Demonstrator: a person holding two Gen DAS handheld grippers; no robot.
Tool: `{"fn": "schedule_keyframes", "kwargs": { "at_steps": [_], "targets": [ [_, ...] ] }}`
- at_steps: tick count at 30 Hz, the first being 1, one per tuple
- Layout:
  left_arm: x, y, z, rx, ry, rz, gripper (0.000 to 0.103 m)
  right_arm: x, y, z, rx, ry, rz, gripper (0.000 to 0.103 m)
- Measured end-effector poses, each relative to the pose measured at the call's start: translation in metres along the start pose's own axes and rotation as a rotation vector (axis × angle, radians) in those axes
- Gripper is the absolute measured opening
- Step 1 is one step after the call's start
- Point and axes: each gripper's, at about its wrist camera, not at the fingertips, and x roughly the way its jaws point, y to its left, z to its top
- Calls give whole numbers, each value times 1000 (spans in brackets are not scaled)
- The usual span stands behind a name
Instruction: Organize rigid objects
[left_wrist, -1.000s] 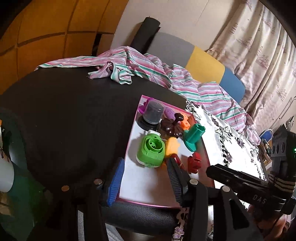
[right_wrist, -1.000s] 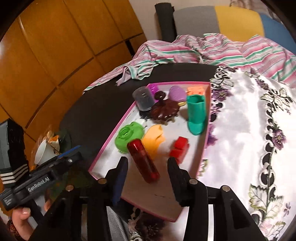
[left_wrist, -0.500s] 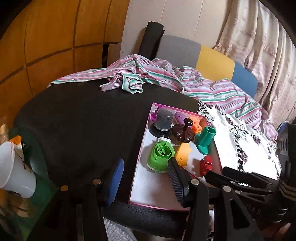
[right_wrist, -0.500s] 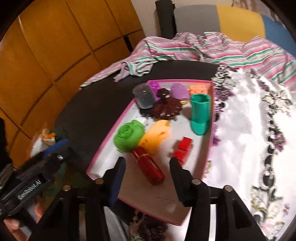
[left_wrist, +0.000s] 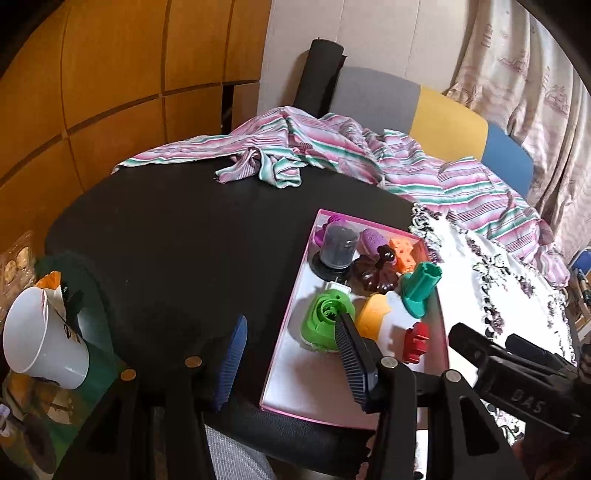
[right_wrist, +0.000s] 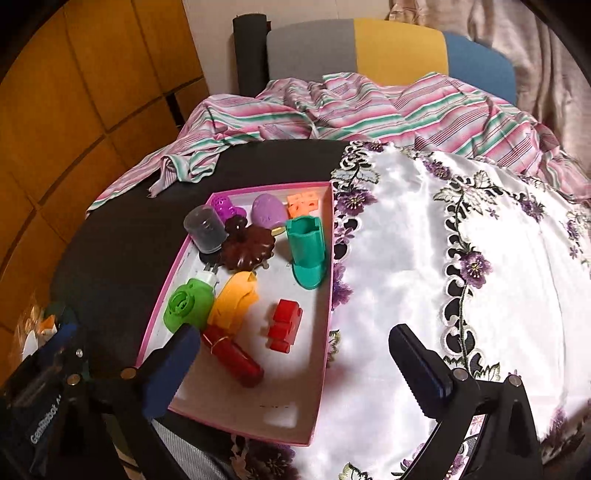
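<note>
Now the right gripper (right_wrist: 295, 363) has its jaws spread much wider than half a second ago, when they framed only the dark red cylinder (right_wrist: 236, 356); nothing is held between them. One finger sits by the cylinder's near end, the other over the white floral cloth (right_wrist: 424, 258). Left gripper (left_wrist: 291, 362) is released too, jaws holding nothing, its gap about as before; it has drawn back and up, so more of the black counter (left_wrist: 177, 251) shows in its view.

Pink-rimmed tray (right_wrist: 243, 432) lies on the counter, its right edge just beside the floral cloth. Contents unmoved since the earlier frames:
- green round piece (right_wrist: 188, 304), near left side, touching the orange-yellow piece (right_wrist: 234, 301)
- dark red cylinder lying flat, angled toward the near edge, touching the yellow piece's near end
- red block (right_wrist: 284, 325), mid-tray, apart from the others
- teal cup-shaped piece (right_wrist: 306, 247), lying against the right wall
- brown flower-shaped piece (right_wrist: 249, 245), centre back
- grey translucent cap (right_wrist: 205, 229) at back left
- purple pieces (right_wrist: 267, 211) and orange cube (right_wrist: 304, 201) along the far wall

Striped cloth (right_wrist: 369, 110) is heaped beyond the tray. White cup (left_wrist: 40, 339) stands off the counter's left edge.
</note>
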Motion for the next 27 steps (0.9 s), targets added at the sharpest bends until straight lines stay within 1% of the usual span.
{"fn": "schedule_keyframes", "kwargs": {
  "at_steps": [1,3,5,8,13,17,18,20,23,27],
  "targets": [
    [-3,1,1,-4,-10,-11,50,-2,3,0,-8,-6,-9,103],
    [-6,3,2,-8,-21,3,50,-3,7,-1,-22,-12,-20,103],
    [-7,1,3,16,-21,36,50,-3,12,-2,-31,-20,-51,103],
    [-4,-6,3,81,-7,77,50,-3,19,-3,-51,-29,-83,103],
    [0,-13,3,123,5,101,50,-3,24,-5,-59,-31,-102,103],
    [1,-16,4,150,5,103,50,-3,25,-4,-53,-37,-118,103],
    [1,-17,5,155,5,106,48,-3,26,-4,-52,-36,-119,103],
    [2,-17,6,157,9,114,48,-1,27,-3,-49,-32,-120,103],
    [2,-15,7,150,12,107,48,0,27,-3,-45,-30,-116,103],
    [4,-17,5,167,11,106,47,1,27,-4,-43,-30,-125,103]
  ]
}}
